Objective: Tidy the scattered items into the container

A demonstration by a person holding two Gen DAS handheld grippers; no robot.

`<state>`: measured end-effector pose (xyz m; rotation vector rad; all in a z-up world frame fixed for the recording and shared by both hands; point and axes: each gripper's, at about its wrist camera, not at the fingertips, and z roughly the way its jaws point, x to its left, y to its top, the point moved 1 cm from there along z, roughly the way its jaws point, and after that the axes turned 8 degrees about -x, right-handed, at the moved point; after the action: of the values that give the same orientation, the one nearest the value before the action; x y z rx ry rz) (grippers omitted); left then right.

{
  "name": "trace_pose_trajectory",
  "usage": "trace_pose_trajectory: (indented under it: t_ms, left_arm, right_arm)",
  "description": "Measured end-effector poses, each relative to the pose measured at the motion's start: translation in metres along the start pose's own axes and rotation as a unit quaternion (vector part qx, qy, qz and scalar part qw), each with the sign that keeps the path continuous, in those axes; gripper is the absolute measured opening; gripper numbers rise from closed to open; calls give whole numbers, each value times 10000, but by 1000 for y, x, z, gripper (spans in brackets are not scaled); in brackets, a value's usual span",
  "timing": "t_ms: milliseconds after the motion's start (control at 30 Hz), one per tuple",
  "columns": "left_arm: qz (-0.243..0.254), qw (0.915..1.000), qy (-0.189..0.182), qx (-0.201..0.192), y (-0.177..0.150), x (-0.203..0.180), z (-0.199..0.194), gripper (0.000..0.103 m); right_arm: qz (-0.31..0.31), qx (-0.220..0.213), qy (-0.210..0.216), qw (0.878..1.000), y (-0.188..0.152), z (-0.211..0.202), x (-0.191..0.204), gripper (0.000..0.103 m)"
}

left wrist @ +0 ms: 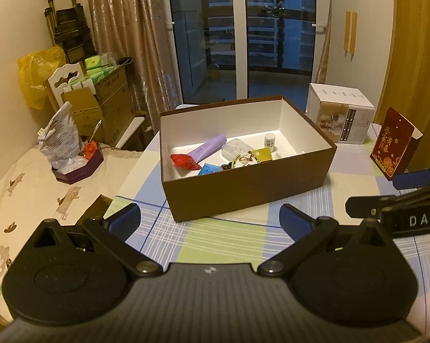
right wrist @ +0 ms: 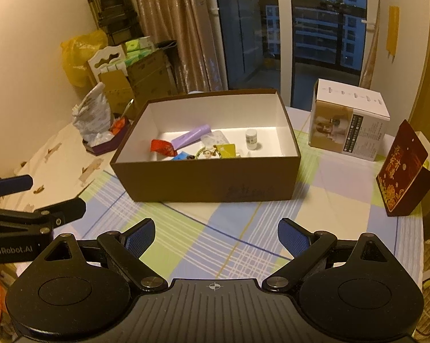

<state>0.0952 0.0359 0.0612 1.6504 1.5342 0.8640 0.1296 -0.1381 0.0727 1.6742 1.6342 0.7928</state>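
Note:
A brown cardboard box [left wrist: 252, 188] [right wrist: 209, 183] with a white inside stands on the checked tablecloth. In it lie a purple tube [left wrist: 207, 147] [right wrist: 190, 137], a red packet [left wrist: 185, 161] [right wrist: 163, 147], a small white bottle [left wrist: 269, 140] [right wrist: 251, 138], a yellow card [left wrist: 262, 154] [right wrist: 225, 150], a blue packet [left wrist: 209, 169] and a round badge [left wrist: 242, 158]. My left gripper [left wrist: 210, 218] hovers open in front of the box, holding nothing. My right gripper [right wrist: 216, 235] is open and empty too, nearer the table's front. Each gripper shows at the edge of the other's view.
A white and tan carton [left wrist: 340, 117] [right wrist: 349, 123] and a dark red gift box [left wrist: 392, 145] [right wrist: 406, 171] stand right of the brown box. A purple tray [left wrist: 77, 168] [right wrist: 106, 145] with a crumpled bag sits at the left. Cardboard cartons and a yellow bag stand behind.

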Motion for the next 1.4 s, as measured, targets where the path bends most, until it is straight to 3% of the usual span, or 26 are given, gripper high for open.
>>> trace_pose_trajectory:
  t_ms: [567,1400]
  left_arm:
    - [83,9998,76,-166,-11,-6,-14,102]
    - [81,9998,152,-119,-20,-10,-19,102]
  right_arm:
    - [-229,20,-41,9997,-20,-10,6,98]
    - [-376,50,49,9993,-33,-13,6,98]
